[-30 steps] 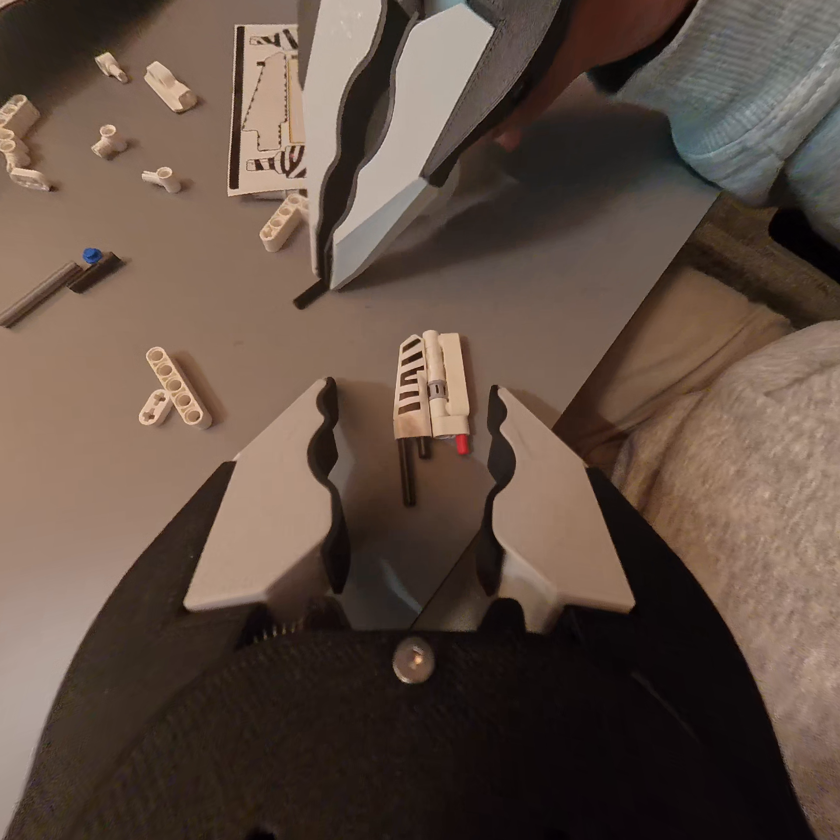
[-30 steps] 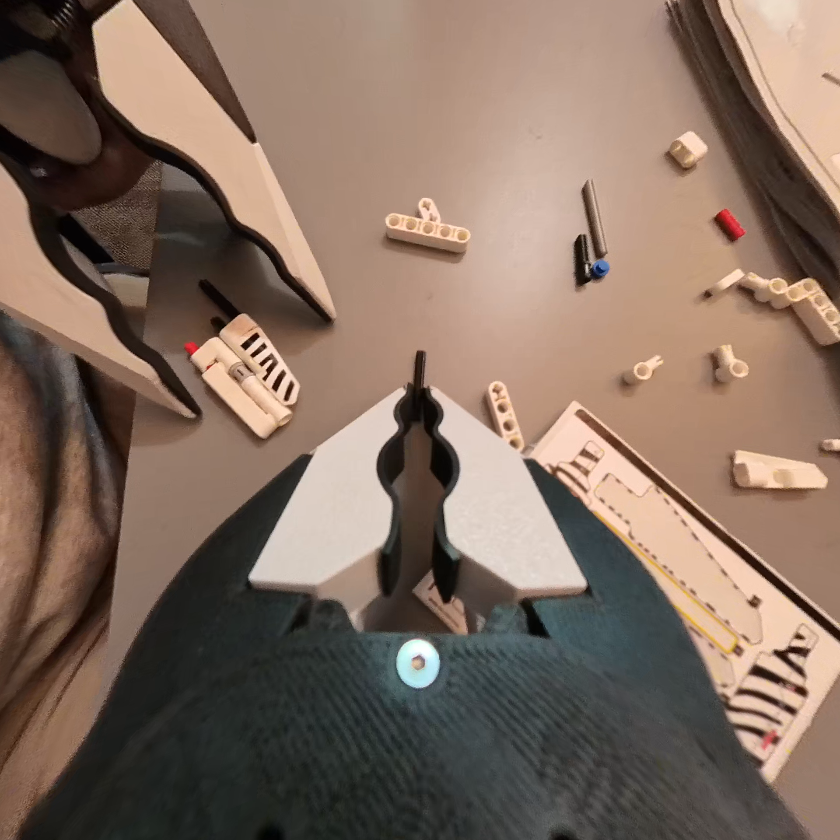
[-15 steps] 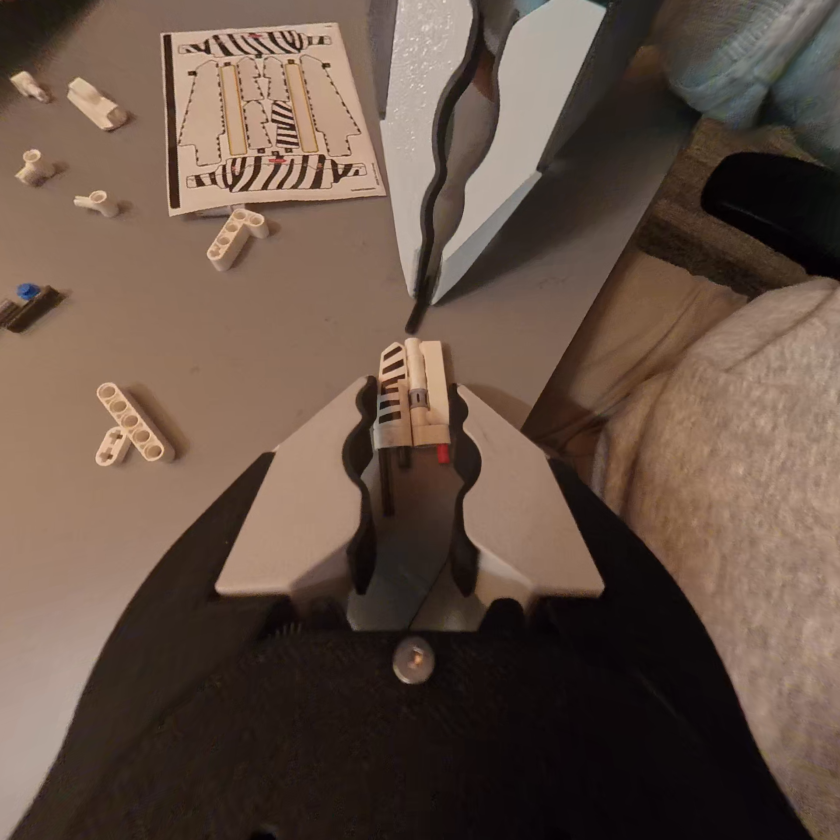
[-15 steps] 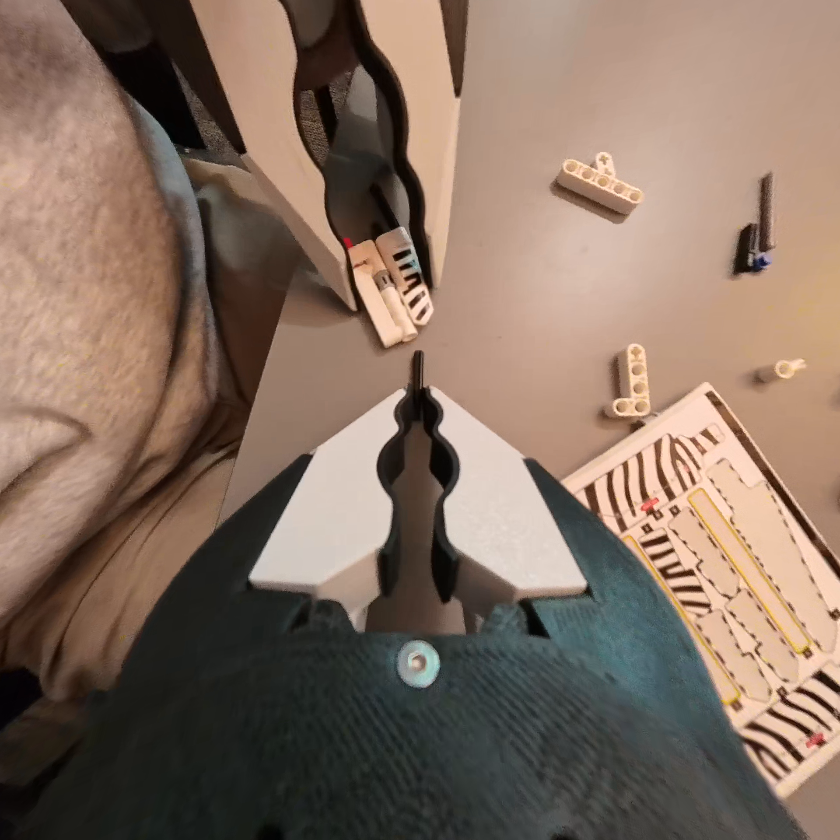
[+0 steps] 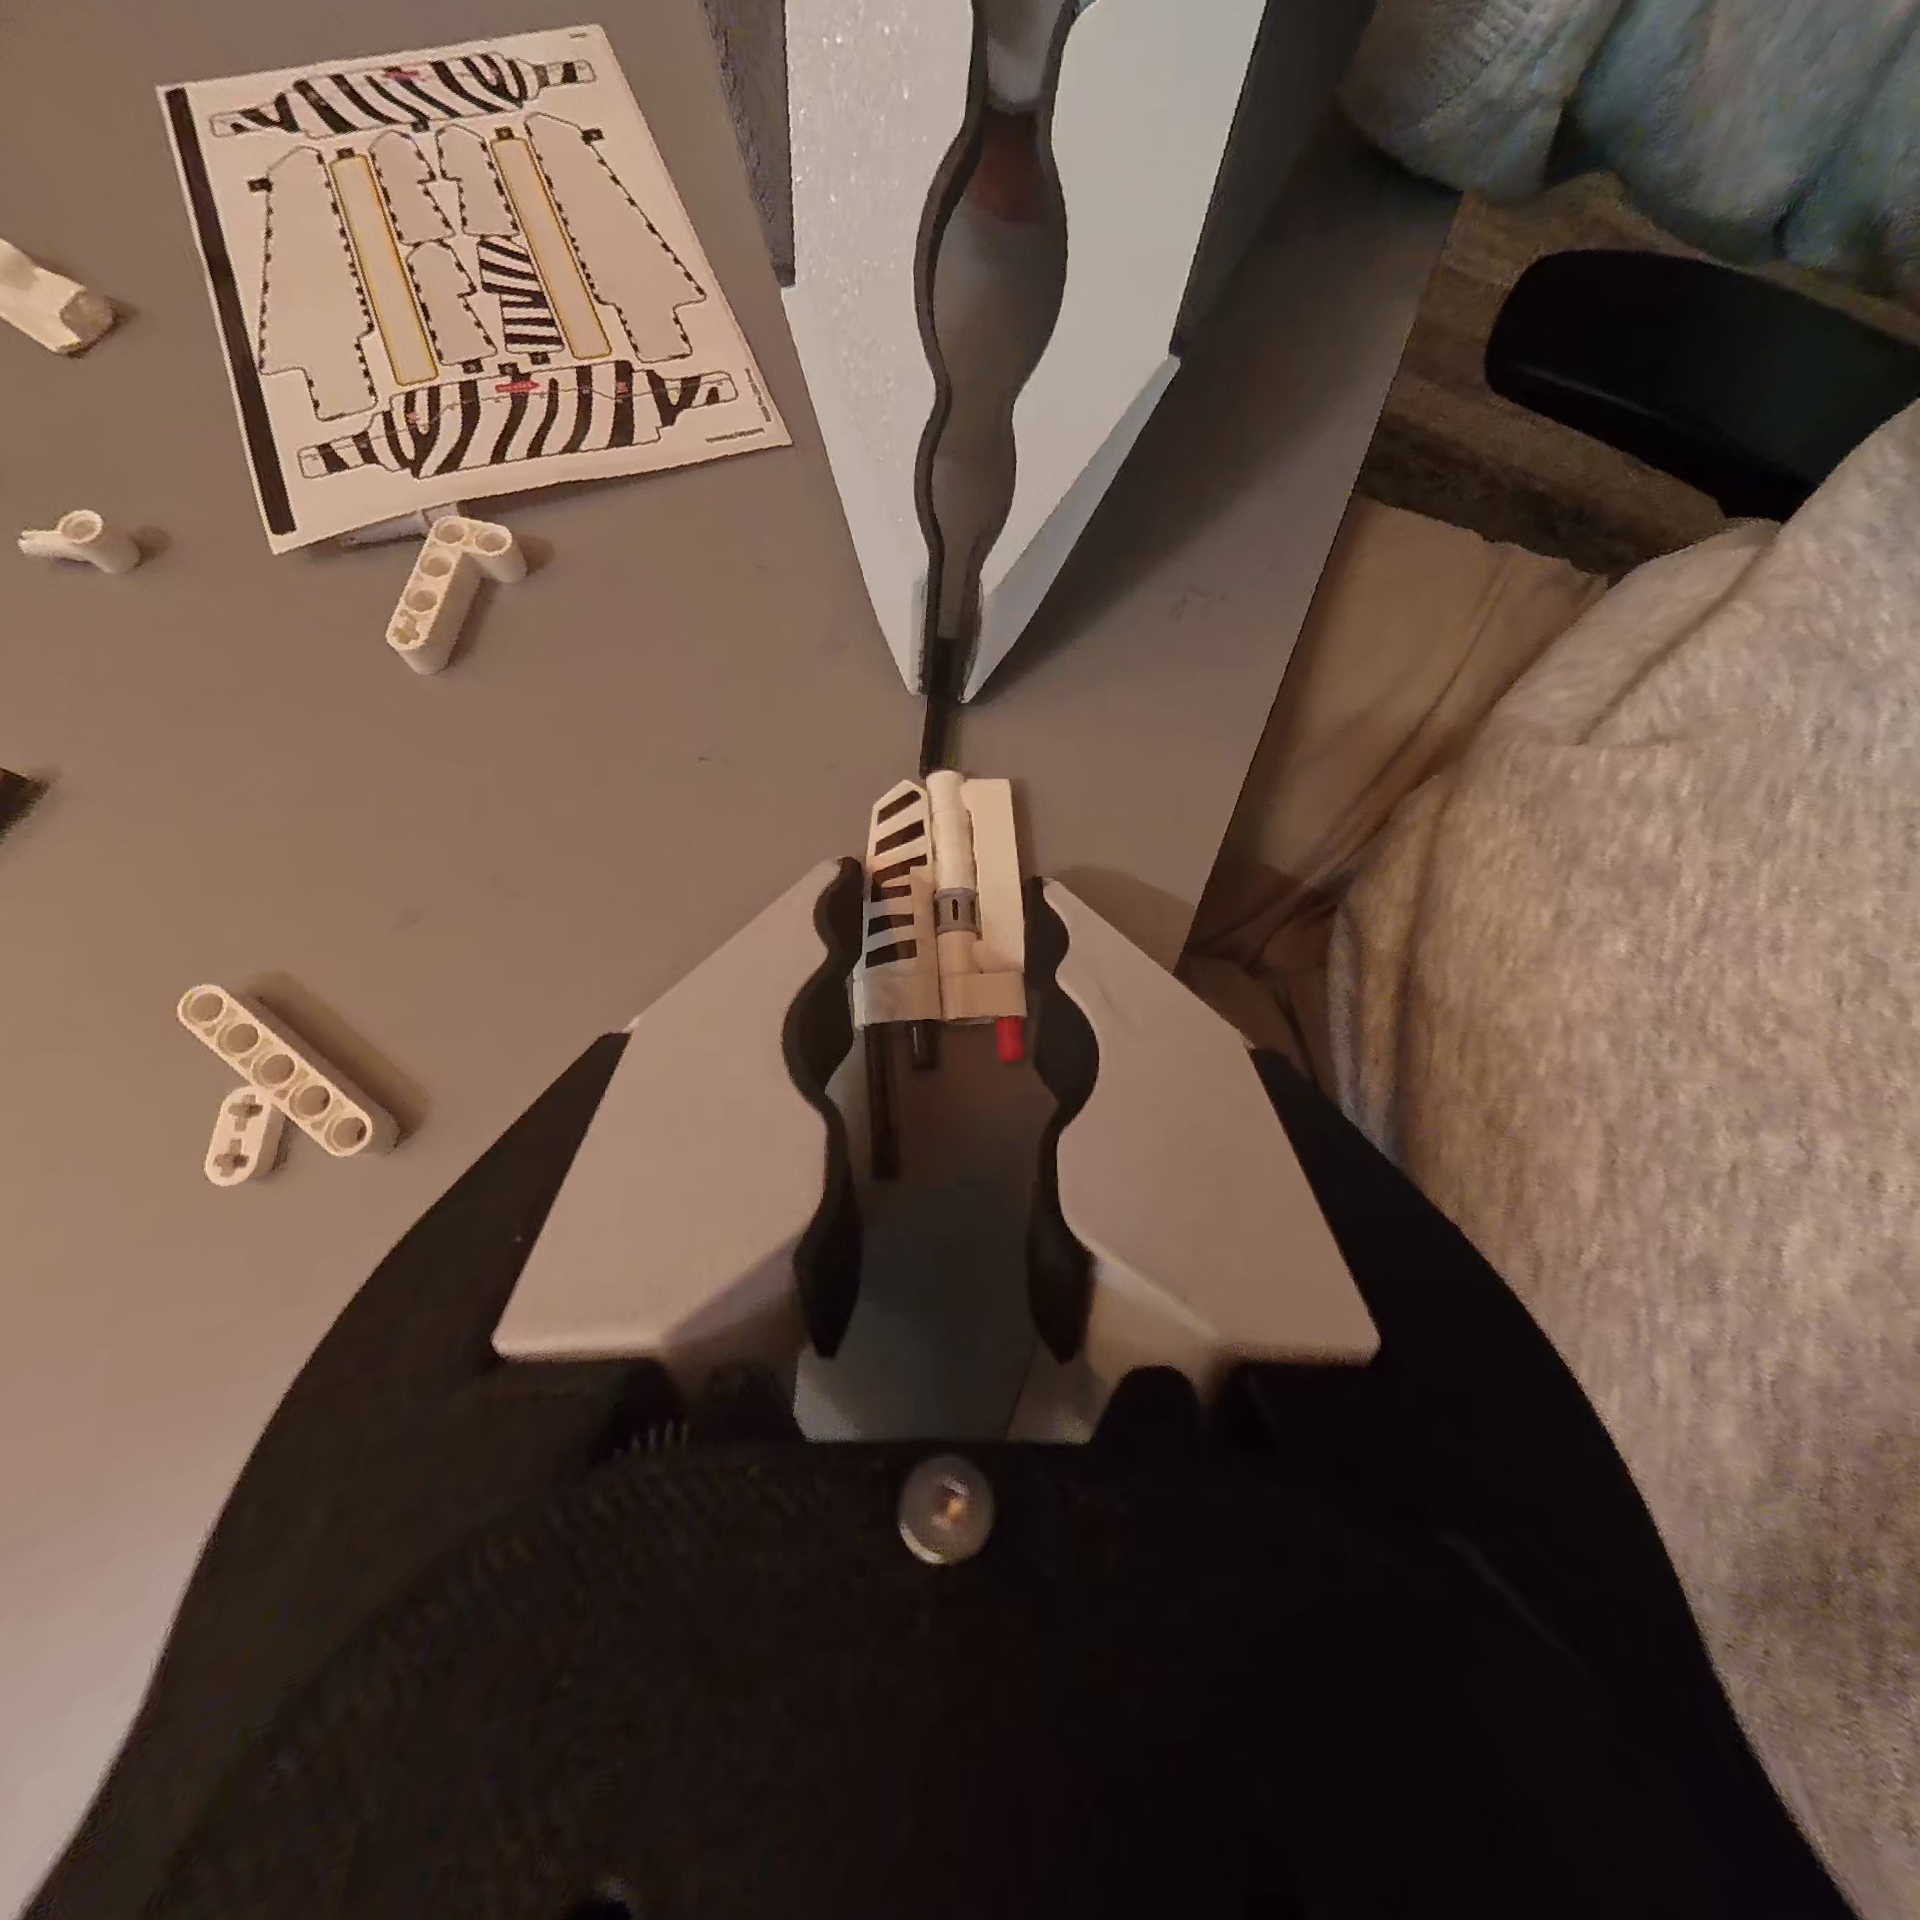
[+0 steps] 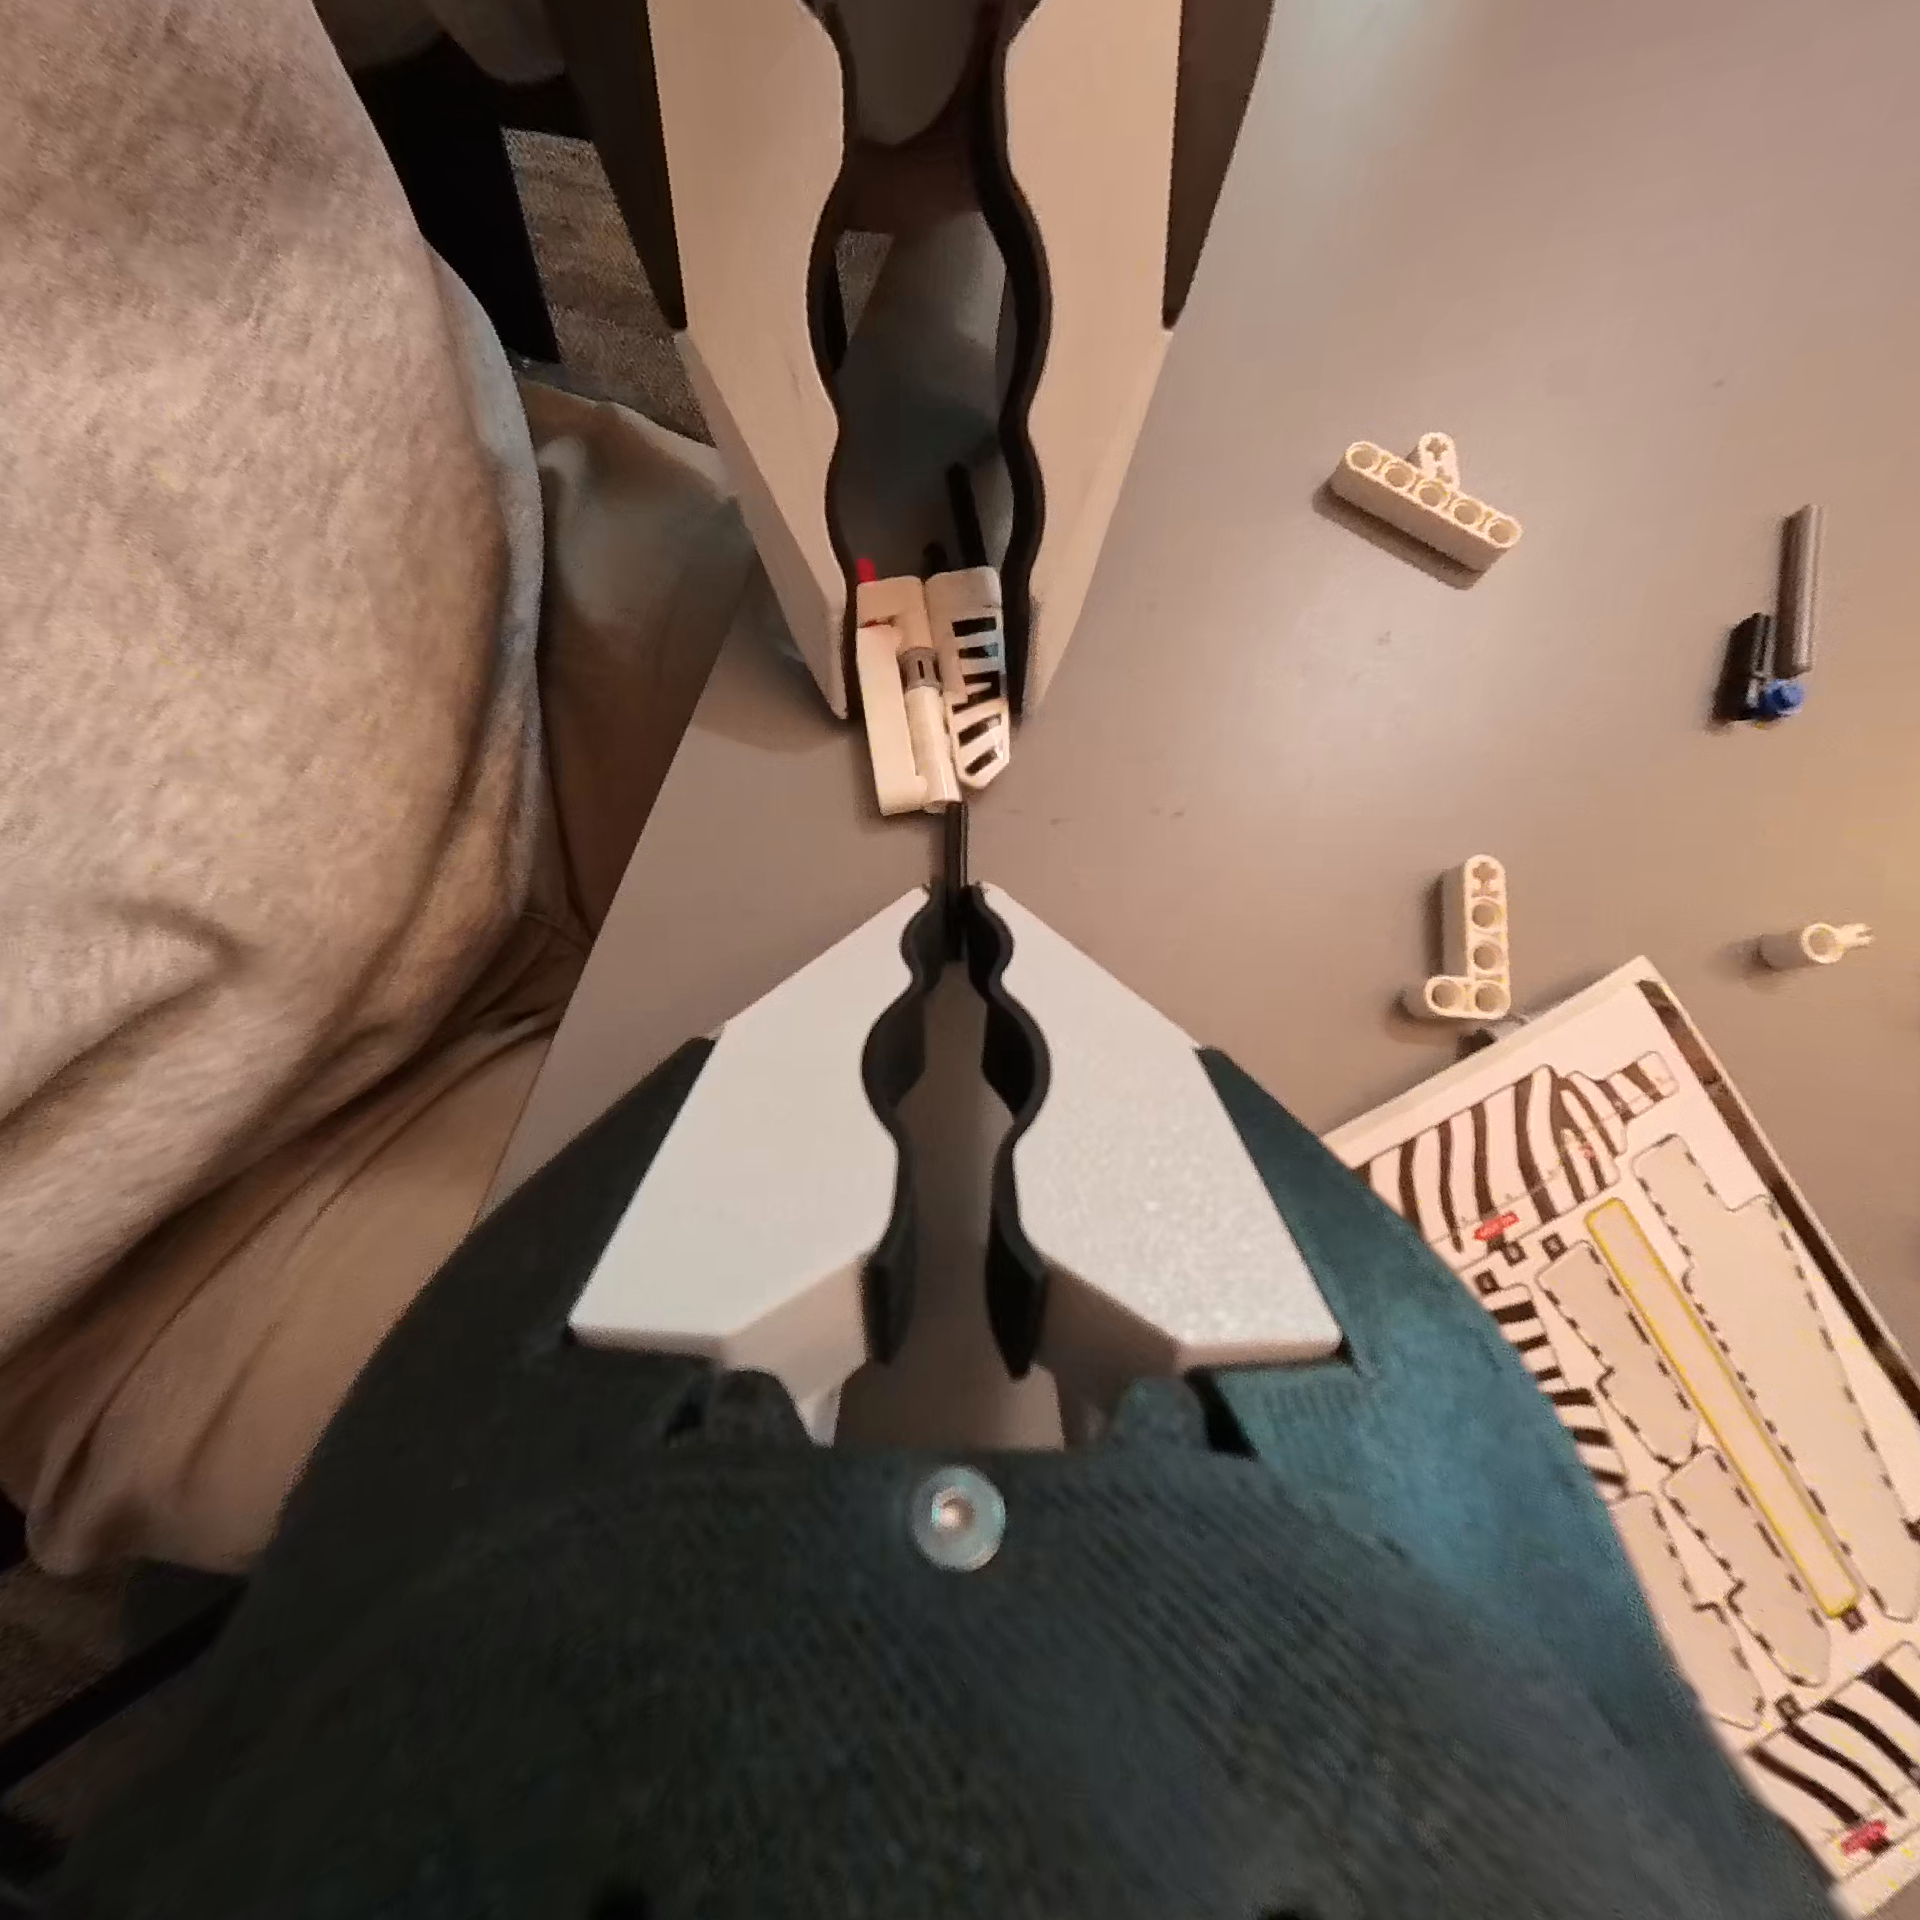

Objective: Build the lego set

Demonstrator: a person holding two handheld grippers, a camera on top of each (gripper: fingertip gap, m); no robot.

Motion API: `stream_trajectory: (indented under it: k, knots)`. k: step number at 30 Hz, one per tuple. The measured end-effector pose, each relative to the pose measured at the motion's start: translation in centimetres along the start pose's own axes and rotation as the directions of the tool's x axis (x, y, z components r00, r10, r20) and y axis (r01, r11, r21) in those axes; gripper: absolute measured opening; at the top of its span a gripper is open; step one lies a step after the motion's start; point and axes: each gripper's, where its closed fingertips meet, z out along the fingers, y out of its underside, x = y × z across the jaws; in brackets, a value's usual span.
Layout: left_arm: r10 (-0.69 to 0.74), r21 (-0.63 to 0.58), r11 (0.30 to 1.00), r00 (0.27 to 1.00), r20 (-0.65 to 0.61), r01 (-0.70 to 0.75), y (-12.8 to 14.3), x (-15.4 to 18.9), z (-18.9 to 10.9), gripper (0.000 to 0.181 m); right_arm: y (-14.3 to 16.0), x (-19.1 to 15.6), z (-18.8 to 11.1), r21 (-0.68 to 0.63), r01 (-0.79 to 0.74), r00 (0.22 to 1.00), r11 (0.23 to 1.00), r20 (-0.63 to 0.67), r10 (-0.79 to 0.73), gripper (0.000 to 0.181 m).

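Because your left gripper [image 5: 940, 883] is clenched on the small white-and-striped assembly [image 5: 940, 904] at the near table edge, treat it as light, rigid and easily popped apart; grip its flat sides, not the protruding pins. Your right gripper [image 6: 951, 904] pinches a thin black axle [image 6: 958, 852], tip almost touching the assembly's end; it looks slippery and prone to twist. Farther out on the smooth grey table [image 5: 520, 790] lie loose white beams [image 5: 286, 1070] and a sticker sheet [image 5: 457, 281].
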Motion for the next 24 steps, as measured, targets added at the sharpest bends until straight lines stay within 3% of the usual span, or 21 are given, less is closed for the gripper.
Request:
stream_trajectory:
  k: [12, 18, 24]
  knots:
    - [-0.013, 0.001, 1.000, 1.000, -0.023, 0.013, 0.0, 0.1, 0.0, 0.030, -0.4, -0.4, 0.4, -0.005, 0.067, 0.997, 0.998, 0.028, -0.067, 0.002]
    - [-0.014, 0.003, 1.000, 1.000, -0.018, 0.014, 0.0, 0.0, 0.0, 0.030, -0.9, -0.4, 0.9, 0.027, 0.019, 0.999, 0.999, 0.046, -0.020, 0.003]
    - [-0.016, 0.005, 1.000, 1.000, -0.019, 0.016, 0.0, 0.0, 0.0, 0.030, -0.2, 0.2, -0.2, 0.072, -0.097, 0.994, 0.993, -0.034, 0.099, 0.026]
